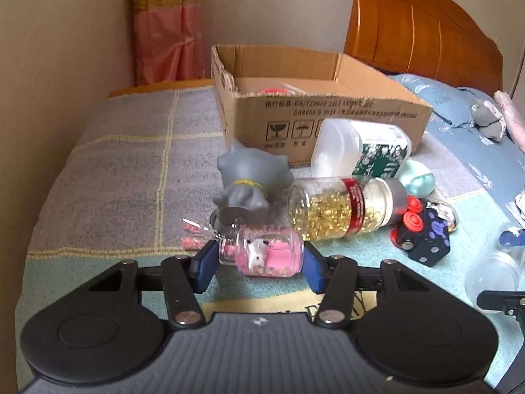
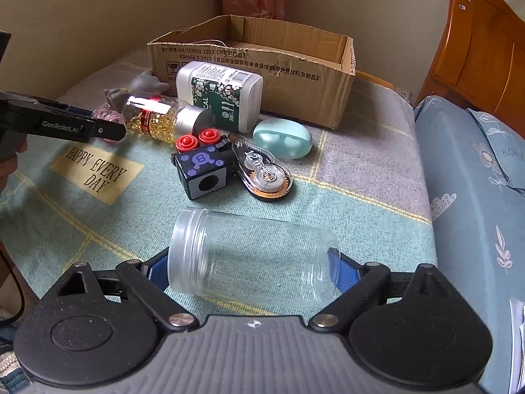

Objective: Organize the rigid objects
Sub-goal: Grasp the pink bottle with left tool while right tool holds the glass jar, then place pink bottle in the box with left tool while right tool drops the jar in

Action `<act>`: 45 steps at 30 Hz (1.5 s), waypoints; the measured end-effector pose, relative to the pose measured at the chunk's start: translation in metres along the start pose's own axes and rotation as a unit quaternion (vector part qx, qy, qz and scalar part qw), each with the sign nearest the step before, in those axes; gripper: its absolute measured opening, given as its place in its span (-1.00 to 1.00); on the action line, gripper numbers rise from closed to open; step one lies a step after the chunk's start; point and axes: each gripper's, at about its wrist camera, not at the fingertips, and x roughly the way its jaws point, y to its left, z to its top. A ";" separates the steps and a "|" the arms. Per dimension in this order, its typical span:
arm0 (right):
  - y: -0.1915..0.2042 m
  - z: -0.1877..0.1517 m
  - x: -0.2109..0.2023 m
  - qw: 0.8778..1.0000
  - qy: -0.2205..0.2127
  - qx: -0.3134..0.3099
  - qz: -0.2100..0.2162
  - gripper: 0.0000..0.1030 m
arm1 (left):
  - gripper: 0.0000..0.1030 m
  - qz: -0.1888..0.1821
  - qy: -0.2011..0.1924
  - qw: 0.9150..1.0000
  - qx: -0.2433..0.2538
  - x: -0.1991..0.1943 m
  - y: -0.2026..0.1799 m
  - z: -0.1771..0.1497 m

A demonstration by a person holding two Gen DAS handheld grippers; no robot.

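Observation:
In the left wrist view my left gripper [image 1: 259, 264] is shut on a small pink glass mug [image 1: 262, 253], its blue pads against both ends. A grey toy figure [image 1: 244, 180] and a lying bottle of yellow capsules [image 1: 341, 208] sit just beyond it. In the right wrist view my right gripper [image 2: 252, 271] is shut on a clear plastic jar [image 2: 252, 254] lying sideways between the pads. The open cardboard box [image 2: 262, 65] stands at the back, also in the left wrist view [image 1: 328, 115]. The left gripper shows at the left of the right wrist view [image 2: 108, 131].
A white and green bottle [image 2: 220, 93], a black cube with red buttons [image 2: 201, 167], a correction tape dispenser [image 2: 265, 172] and a mint oval case [image 2: 282, 138] lie on the checked blanket [image 2: 98, 223]. A wooden headboard [image 2: 485, 49] and blue pillows [image 2: 475, 170] are at the right.

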 end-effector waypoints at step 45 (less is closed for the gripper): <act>-0.044 0.126 -0.037 0.992 -0.099 -0.040 0.071 0.84 | -0.03 -0.080 0.026 0.982 0.171 -0.077 -0.050 0.106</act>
